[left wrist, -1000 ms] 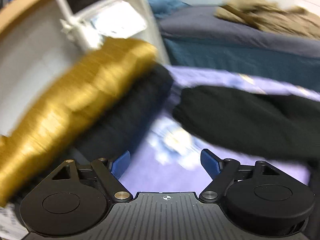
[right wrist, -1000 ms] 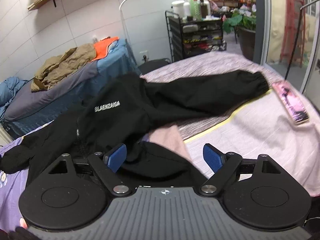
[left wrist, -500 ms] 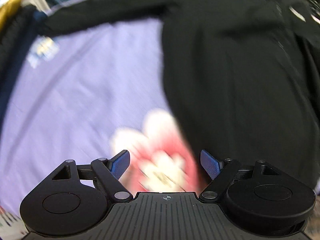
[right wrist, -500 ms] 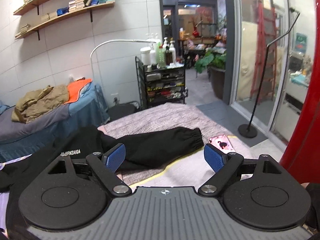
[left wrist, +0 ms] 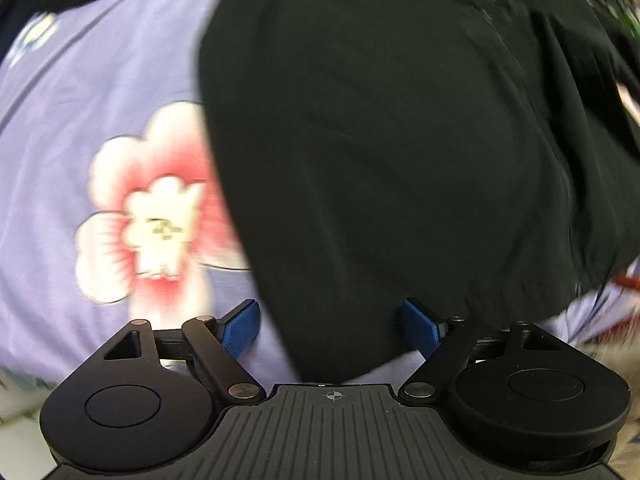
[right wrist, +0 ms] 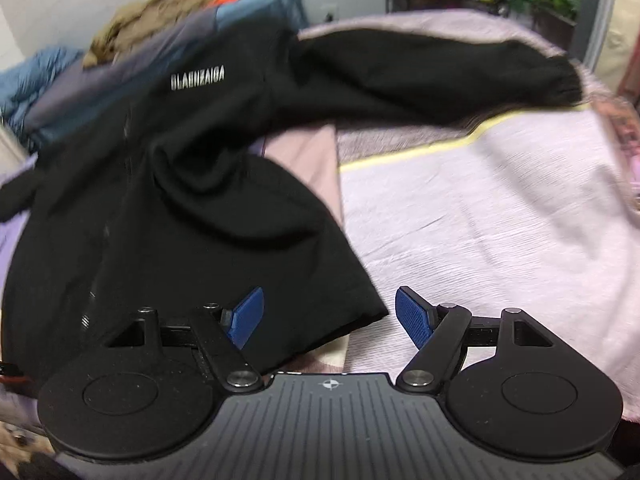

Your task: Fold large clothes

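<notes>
A large black jacket (right wrist: pixel 192 184) with white lettering on the chest lies spread on the bed, one sleeve (right wrist: pixel 440 68) stretched to the far right. In the left wrist view the jacket's body (left wrist: pixel 380 140) fills the middle and right. My left gripper (left wrist: pixel 330 326) is open, its blue pads astride the jacket's near hem, holding nothing. My right gripper (right wrist: pixel 330 314) is open and empty just above the jacket's lower right corner.
A purple sheet with a pink and white flower (left wrist: pixel 148 204) lies left of the jacket. A pale pink blanket (right wrist: pixel 480 208) covers the bed's right side. A second bed with a brown coat (right wrist: pixel 160 20) and blue bedding stands behind.
The left gripper swung from a yellow garment down onto the jacket's hem and came closer. The right gripper tipped up toward the room, then back down over the jacket's corner.
</notes>
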